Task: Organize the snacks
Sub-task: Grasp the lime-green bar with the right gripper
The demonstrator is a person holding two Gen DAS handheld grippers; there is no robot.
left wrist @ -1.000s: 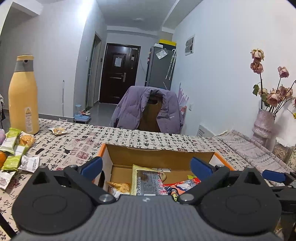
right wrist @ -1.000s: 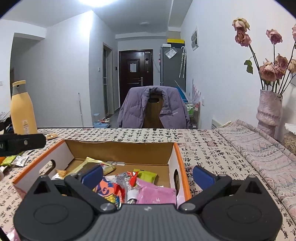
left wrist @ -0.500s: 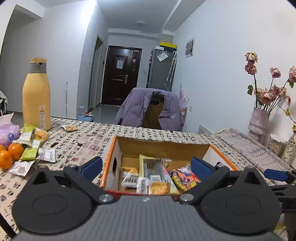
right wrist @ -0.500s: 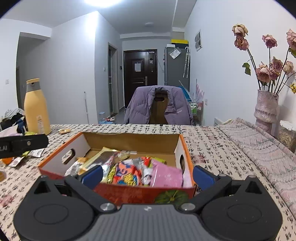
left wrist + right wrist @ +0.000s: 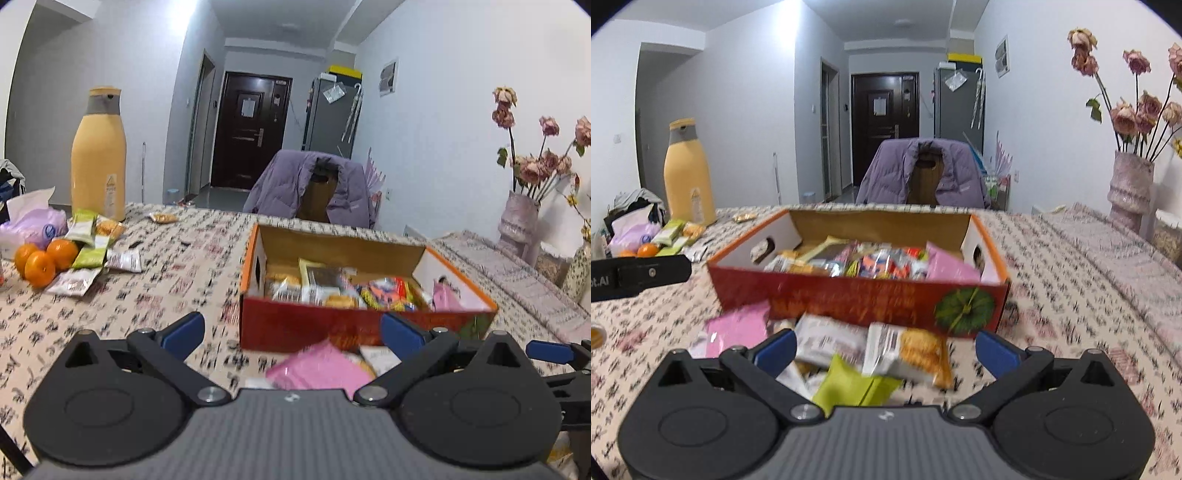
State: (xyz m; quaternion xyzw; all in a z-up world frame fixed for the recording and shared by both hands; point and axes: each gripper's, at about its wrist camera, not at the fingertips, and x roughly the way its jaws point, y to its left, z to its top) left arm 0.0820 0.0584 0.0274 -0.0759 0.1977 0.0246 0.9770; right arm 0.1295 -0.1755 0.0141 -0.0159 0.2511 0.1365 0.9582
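Left gripper (image 5: 291,328) level, facing forward, jaws spread wide, nothing between them. Right gripper (image 5: 885,347) same pose, jaws wide apart, empty. Left gripper sits to the right one's left, side by side.

The box (image 5: 857,295) stands on the table (image 5: 1071,280), at 12 o'clock from both cameras, with snack packets (image 5: 871,262) in it. More packets (image 5: 905,350) lie on the table just before its near wall. At 10 o'clock stand the bottle (image 5: 99,155), oranges (image 5: 40,258) and other packets (image 5: 88,243). At 2 o'clock stands the vase (image 5: 1130,192). Behind the table is a chair (image 5: 923,173).
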